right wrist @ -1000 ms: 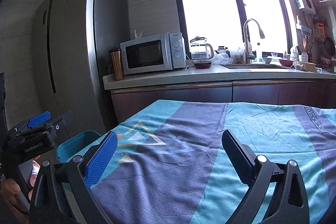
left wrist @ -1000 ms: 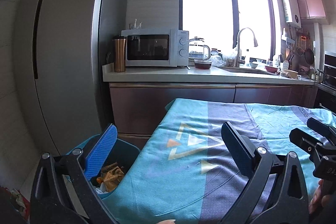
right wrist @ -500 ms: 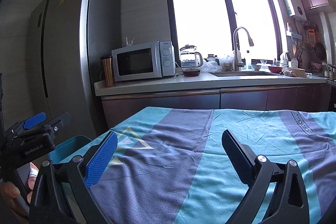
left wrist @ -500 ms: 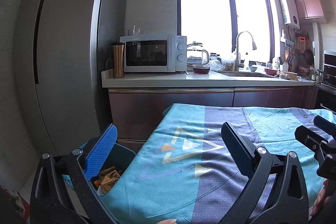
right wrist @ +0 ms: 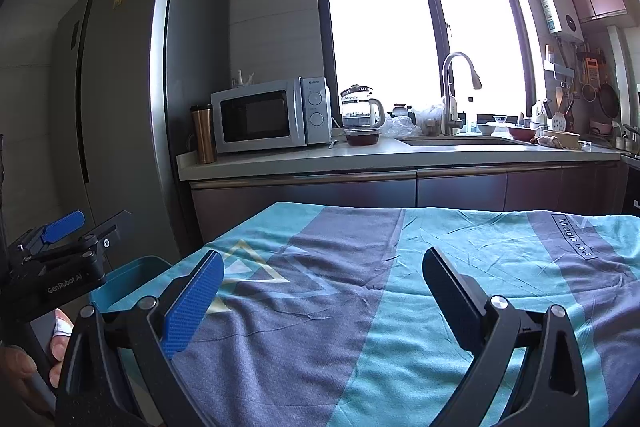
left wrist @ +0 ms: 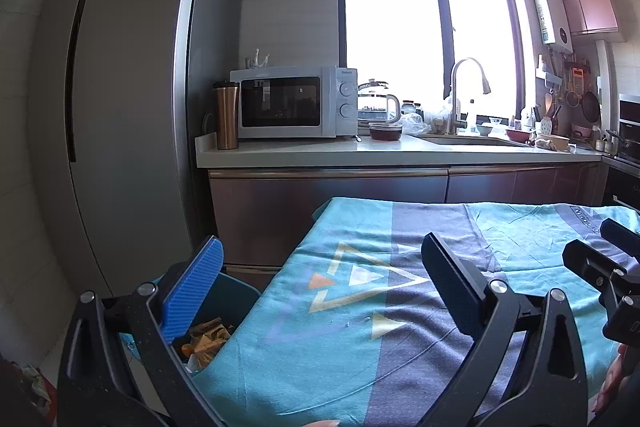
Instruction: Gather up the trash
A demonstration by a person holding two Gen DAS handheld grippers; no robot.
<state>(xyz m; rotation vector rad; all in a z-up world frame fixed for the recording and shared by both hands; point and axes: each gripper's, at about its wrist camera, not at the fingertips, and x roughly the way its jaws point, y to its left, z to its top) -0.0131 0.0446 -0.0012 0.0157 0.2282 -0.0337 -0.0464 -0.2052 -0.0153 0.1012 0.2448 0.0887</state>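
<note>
Both grippers are held above a surface [right wrist: 400,327] that is covered with a teal and grey cloth [left wrist: 360,307]. The left gripper [left wrist: 320,283] has its fingers wide open, and nothing is between them. The right gripper [right wrist: 320,291] also has its fingers wide open and holds nothing.

At the left edge of the surface, lower than the cloth, stands a teal trash bin [left wrist: 232,291]. Inside it lies crumpled trash [left wrist: 204,341], orange and brown in colour, partly hidden behind the blue pad of the left gripper. In the right wrist view only the rim of the bin is seen, at the near left, just beside the left gripper.

Far behind is a kitchen counter [left wrist: 360,151] with a white microwave [left wrist: 292,103], a copper tumbler [left wrist: 227,115] to its left, a glass kettle [right wrist: 360,111] to its right, and a sink faucet [left wrist: 464,87] below the bright window [right wrist: 400,19]. A tall grey refrigerator [left wrist: 132,107] stands at the far left.
</note>
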